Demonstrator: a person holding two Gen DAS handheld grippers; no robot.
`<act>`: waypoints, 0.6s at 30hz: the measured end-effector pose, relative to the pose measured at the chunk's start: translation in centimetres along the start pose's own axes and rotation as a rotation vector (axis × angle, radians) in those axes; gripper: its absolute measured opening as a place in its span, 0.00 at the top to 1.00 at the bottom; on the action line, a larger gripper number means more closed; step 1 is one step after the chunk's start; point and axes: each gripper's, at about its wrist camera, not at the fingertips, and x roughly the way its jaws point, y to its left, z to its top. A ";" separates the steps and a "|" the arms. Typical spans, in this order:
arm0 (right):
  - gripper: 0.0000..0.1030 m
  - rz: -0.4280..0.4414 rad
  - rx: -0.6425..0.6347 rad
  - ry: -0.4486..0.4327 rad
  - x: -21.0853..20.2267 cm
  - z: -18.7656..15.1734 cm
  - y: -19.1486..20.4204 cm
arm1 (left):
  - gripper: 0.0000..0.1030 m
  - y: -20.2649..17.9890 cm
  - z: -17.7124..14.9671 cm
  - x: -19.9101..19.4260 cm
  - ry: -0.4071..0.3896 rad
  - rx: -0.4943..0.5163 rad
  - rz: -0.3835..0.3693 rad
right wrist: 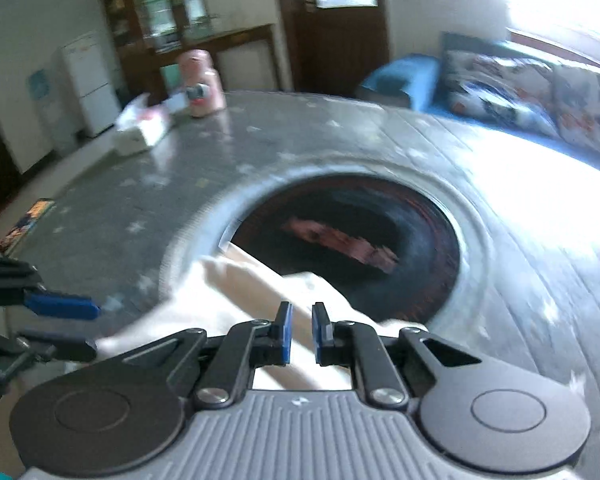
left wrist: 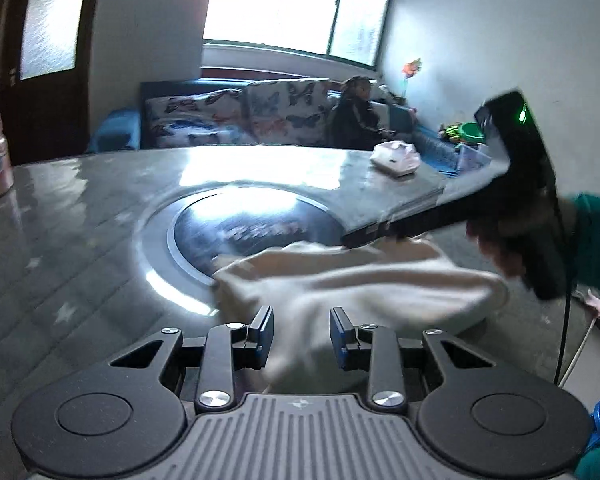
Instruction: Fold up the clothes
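Cream garment (left wrist: 352,284) lies lengthwise left-right on table (left wrist: 80,216) | left gripper (left wrist: 301,334) fingers apart | right gripper (right wrist: 301,332) fingers apart

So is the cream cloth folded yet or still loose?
Still loose: the cream cloth lies bunched in uneven ridges on the table, partly over the dark round inset, with no flat, squared layers. Motion blur hides finer detail.

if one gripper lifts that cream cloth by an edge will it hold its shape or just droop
The cream cloth garment would likely droop: it lies in soft rumpled folds, so it looks floppy. It seems thin and probably light. On the glossy grey table it may slide when tugged. Both the left gripper and right gripper stand open around it.
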 end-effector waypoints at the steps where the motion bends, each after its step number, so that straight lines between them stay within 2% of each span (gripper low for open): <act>1: 0.90 -0.011 0.020 -0.002 0.2 -0.3 -0.4 | 0.67 -0.3 0.3 0.8 0.001 0.003 -0.012; 4: 0.90 -0.023 0.071 -0.006 1.0 -0.5 -1.2 | 0.68 -1.1 0.7 3.1 0.013 0.013 -0.039; 10: 0.90 -0.104 0.045 -0.001 3.7 -0.3 -1.1 | 0.68 -0.6 -0.1 6.1 0.081 0.001 -0.022; 12: 0.90 -0.140 0.035 -0.009 4.3 -0.3 -1.6 | 0.68 -0.1 -0.4 6.0 0.082 -0.016 -0.028; 14: 0.90 -0.128 0.071 -0.018 4.3 -0.2 -2.6 | 0.68 0.2 -0.4 5.8 0.083 -0.025 -0.030; 18: 0.89 -0.081 0.103 -0.055 1.6 -0.3 -2.9 | 0.67 0.3 -0.3 5.9 0.085 -0.024 -0.030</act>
